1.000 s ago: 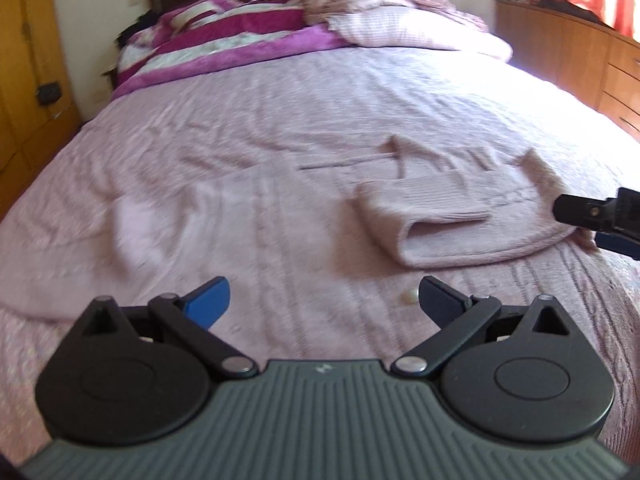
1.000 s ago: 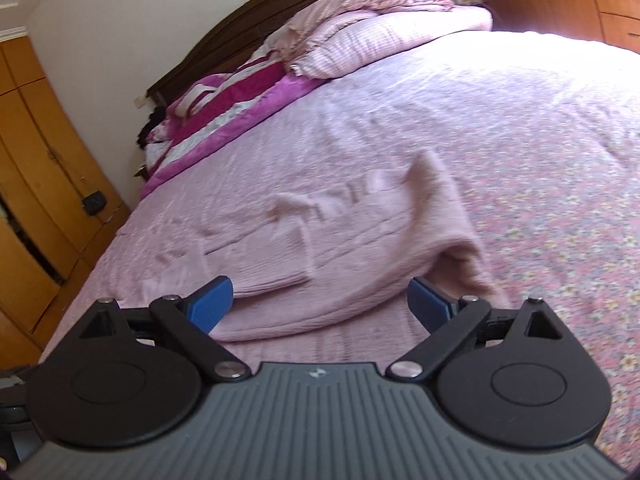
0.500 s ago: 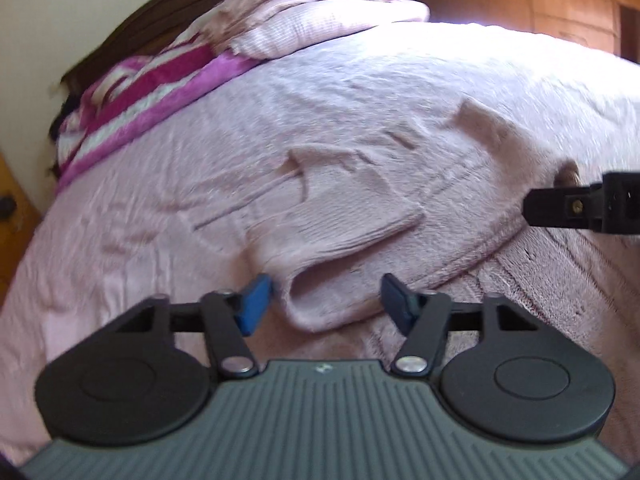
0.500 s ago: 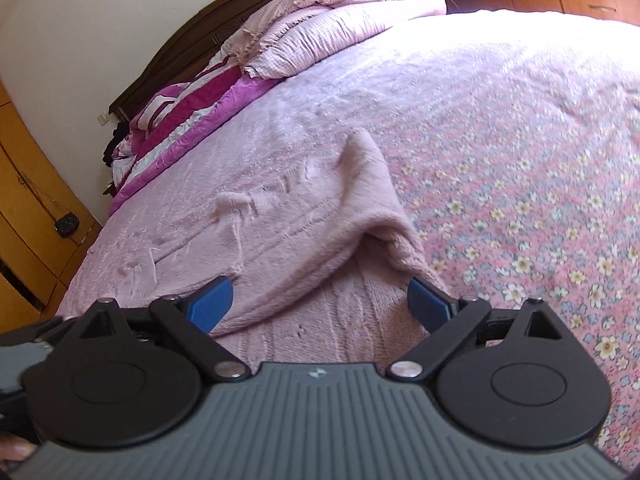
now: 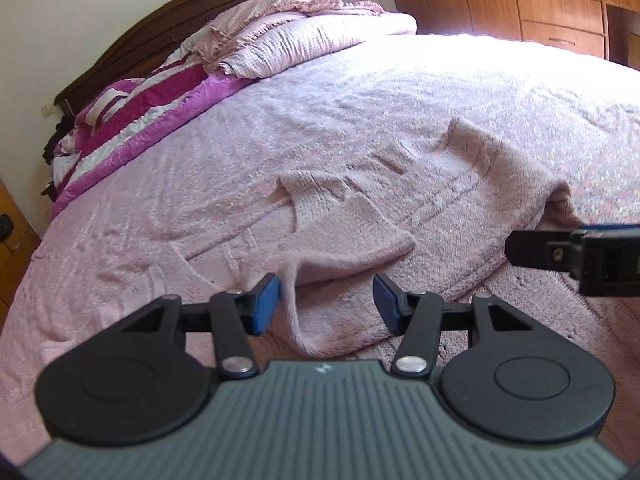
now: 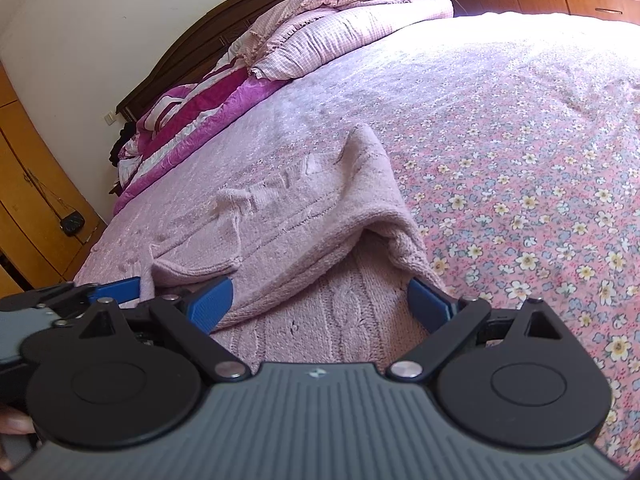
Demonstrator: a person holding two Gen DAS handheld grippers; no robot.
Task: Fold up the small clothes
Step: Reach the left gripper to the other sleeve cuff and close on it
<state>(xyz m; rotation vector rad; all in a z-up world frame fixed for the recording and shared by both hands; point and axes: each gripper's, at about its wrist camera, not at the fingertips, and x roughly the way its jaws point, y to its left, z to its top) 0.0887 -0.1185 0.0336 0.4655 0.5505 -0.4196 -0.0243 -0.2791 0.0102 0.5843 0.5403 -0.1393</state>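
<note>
A pale pink knitted sweater [image 5: 448,216] lies partly folded on the bed, also in the right wrist view [image 6: 320,216]. My left gripper [image 5: 326,302] is open, its jaws either side of the sweater's near left folded corner. My right gripper [image 6: 320,300] is open wide, low over the sweater's near right edge, with the raised fold just ahead of it. The right gripper shows at the right edge of the left wrist view [image 5: 576,252]. The left gripper shows at the lower left of the right wrist view [image 6: 116,284].
The pink floral bedspread [image 6: 520,140] covers the bed. Piled blankets and pillows [image 5: 256,52] lie by the dark headboard [image 6: 240,12]. Wooden drawers [image 5: 552,4] stand at the far right and a wooden wardrobe [image 6: 36,208] at the left.
Both grippers have moved forward and down onto the sweater's near edge. The left gripper's jaws have narrowed and now straddle the folded corner.
</note>
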